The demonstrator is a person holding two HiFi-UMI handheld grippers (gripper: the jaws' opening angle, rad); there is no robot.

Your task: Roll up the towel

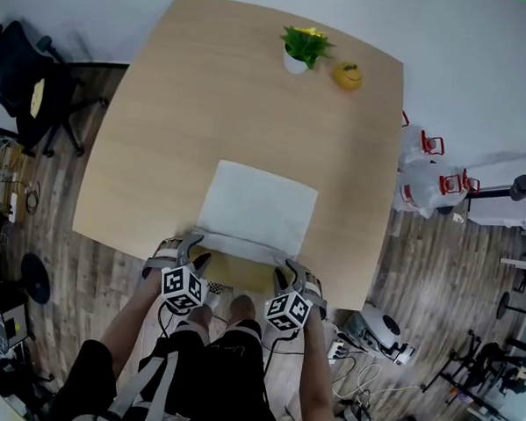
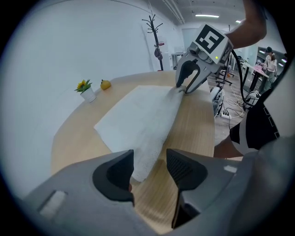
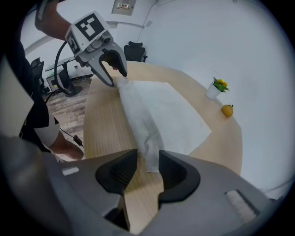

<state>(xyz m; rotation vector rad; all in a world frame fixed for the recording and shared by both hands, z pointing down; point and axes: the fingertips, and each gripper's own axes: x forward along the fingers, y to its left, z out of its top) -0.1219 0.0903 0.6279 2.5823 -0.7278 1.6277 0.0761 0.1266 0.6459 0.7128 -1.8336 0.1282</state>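
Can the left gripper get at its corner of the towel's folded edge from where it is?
Probably yes. The left gripper hangs with jaws apart right at the towel's near corner, only bare table around it; the right gripper is at the fold's other end, out of the way.

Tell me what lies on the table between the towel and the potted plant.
Nothing. In the head view, only bare wooden tabletop stretches from the white towel to the potted plant; the yellow fruit sits off to the side.
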